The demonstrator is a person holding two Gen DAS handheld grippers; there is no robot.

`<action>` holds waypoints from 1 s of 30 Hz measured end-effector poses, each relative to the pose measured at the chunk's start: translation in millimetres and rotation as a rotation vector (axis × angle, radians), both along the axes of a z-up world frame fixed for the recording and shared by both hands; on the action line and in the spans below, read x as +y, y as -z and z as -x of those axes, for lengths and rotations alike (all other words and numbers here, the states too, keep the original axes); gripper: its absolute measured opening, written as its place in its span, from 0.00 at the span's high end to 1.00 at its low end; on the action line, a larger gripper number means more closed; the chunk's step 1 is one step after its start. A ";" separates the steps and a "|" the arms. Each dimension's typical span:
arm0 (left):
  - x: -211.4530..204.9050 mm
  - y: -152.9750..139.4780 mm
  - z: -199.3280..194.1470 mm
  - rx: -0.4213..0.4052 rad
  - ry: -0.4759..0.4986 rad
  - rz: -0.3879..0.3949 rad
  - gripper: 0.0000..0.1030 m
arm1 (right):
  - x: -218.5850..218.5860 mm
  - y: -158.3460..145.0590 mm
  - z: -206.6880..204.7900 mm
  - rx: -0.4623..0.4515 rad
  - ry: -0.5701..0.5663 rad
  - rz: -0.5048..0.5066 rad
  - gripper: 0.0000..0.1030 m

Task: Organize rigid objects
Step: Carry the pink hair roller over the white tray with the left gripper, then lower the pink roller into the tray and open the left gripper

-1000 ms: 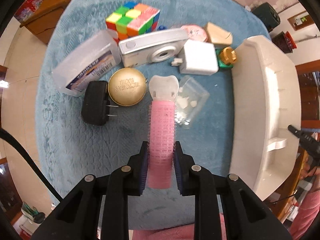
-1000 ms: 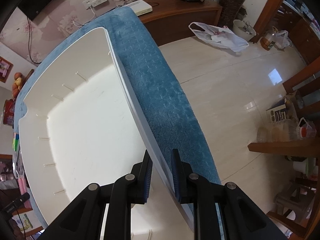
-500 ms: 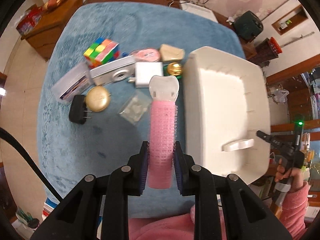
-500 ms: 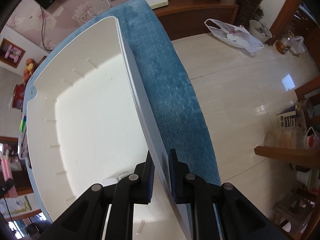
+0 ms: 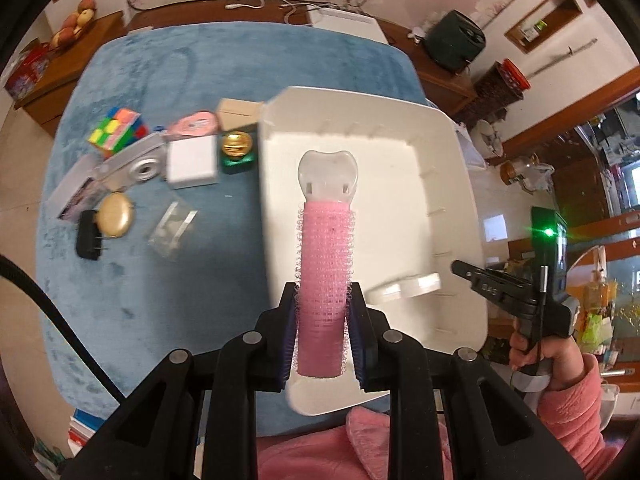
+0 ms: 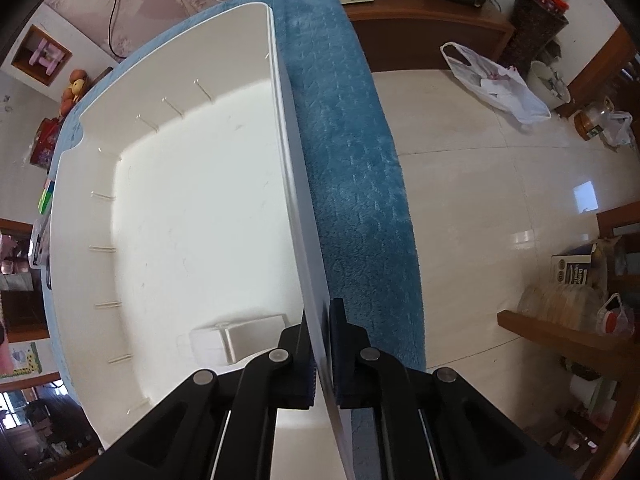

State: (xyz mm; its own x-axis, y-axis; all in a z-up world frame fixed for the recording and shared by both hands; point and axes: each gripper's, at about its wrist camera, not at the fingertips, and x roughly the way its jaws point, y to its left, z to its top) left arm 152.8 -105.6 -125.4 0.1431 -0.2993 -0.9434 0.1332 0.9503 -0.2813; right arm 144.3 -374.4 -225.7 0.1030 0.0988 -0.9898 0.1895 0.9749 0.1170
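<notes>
The left gripper (image 5: 323, 332) is clamped on the lower end of a pink roller (image 5: 325, 276), which hangs above the open white bin (image 5: 460, 184) with its white cap pointing away. The right gripper (image 6: 320, 356) has just been closing and now pinches the bin's right wall between its pads. The bin sits on a blue cloth (image 5: 180, 280) near the table edge; only a small white block (image 6: 236, 338) lies inside it. Other items, among them a cube (image 5: 116, 130), a camera (image 5: 138, 162) and a charger (image 5: 192, 162), wait on the cloth to the left. If the roller is let go from this height, it may bounce or roll. Its bristles could also cling to the pads. A tug by the right gripper might tip the bin or drag it off the edge.
</notes>
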 end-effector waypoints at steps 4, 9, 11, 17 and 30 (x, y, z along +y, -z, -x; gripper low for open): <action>-25.5 6.5 0.9 0.017 0.022 -0.007 0.76 | -0.2 1.4 -0.7 0.014 -0.008 -0.010 0.95; -48.6 20.1 0.0 0.052 0.036 -0.011 0.76 | -0.8 3.1 -2.5 0.030 -0.022 -0.018 0.95; -56.3 27.0 0.2 0.074 0.041 -0.012 0.76 | -1.6 4.0 -4.6 0.038 -0.028 -0.025 0.95; -72.4 45.9 1.5 0.140 0.056 -0.009 0.75 | -5.0 6.4 -7.5 0.050 -0.045 -0.043 0.94; -81.3 51.1 -0.7 0.173 0.028 -0.021 0.74 | -8.5 12.4 -11.9 0.074 -0.060 -0.068 0.92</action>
